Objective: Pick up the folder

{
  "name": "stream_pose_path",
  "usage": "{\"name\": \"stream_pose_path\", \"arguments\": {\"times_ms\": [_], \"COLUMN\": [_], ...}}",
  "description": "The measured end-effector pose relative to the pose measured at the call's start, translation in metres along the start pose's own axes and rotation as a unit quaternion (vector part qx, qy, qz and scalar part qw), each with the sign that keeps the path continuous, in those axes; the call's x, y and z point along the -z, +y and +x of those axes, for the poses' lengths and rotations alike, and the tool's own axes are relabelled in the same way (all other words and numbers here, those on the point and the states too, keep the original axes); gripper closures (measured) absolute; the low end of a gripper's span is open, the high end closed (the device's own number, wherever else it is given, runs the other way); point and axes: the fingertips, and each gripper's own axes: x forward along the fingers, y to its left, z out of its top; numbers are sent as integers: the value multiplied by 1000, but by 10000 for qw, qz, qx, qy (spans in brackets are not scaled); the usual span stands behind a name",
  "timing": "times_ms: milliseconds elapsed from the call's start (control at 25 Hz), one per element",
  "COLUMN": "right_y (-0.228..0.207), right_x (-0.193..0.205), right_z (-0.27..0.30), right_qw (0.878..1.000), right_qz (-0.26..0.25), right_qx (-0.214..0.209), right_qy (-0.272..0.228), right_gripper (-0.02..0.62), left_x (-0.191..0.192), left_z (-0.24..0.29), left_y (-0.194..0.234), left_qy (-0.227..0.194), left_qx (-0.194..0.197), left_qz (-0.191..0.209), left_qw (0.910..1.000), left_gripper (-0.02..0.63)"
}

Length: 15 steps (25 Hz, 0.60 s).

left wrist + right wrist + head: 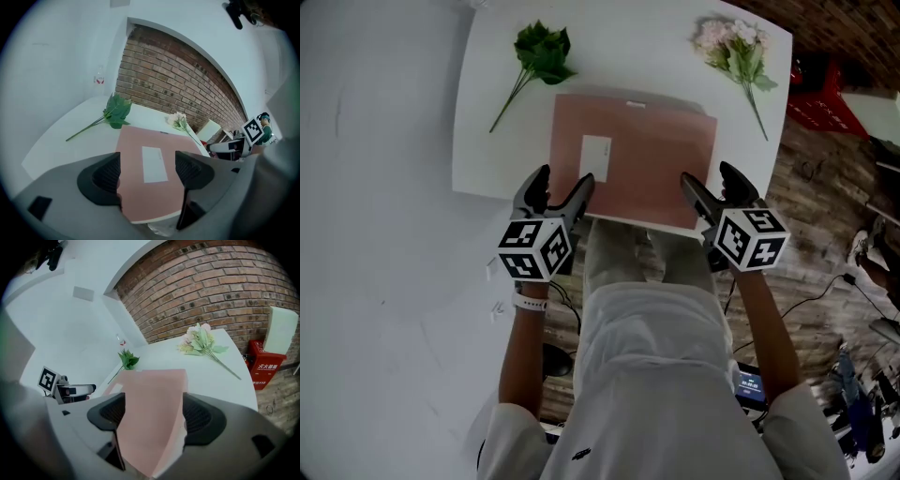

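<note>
A pink folder point(633, 155) with a white label point(595, 157) lies flat on the white table point(487, 141), its near edge at the table's front. My left gripper point(561, 192) hovers over the folder's near left corner with its jaws wide apart and nothing pressed between them. My right gripper point(715, 187) stands open over the near right corner. In the left gripper view the folder point(140, 197) shows between the spread jaws of the left gripper point(147, 176). In the right gripper view the folder point(150, 399) fills the gap of the right gripper point(152, 416).
A green leafy sprig point(539, 56) lies at the table's far left, a pale pink flower bunch point(736, 47) at the far right. A red box point(816, 98) stands on the floor to the right, with cables and gear point(862, 394) further right. A brick wall point(178, 79) is behind the table.
</note>
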Motion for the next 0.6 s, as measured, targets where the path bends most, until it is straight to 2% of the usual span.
{"name": "stream_pose_path", "arguments": {"times_ms": [200, 400, 600], "right_y": [-7, -14, -18], "right_x": [15, 27, 36], "right_z": [15, 25, 33], "right_qw": [9994, 9981, 9972], "right_qz": [316, 543, 642], "right_qx": [79, 178, 222], "right_qy": [149, 247, 328], "right_gripper": [218, 209, 209], "left_x": [1, 11, 24], "left_z": [16, 34, 45], "left_y": [22, 40, 47], "left_qy": [147, 367, 577], "left_qx": [0, 97, 187], "left_qz": [96, -139, -190], "left_qw": [9998, 9992, 9980], "left_gripper": [258, 258, 258]}}
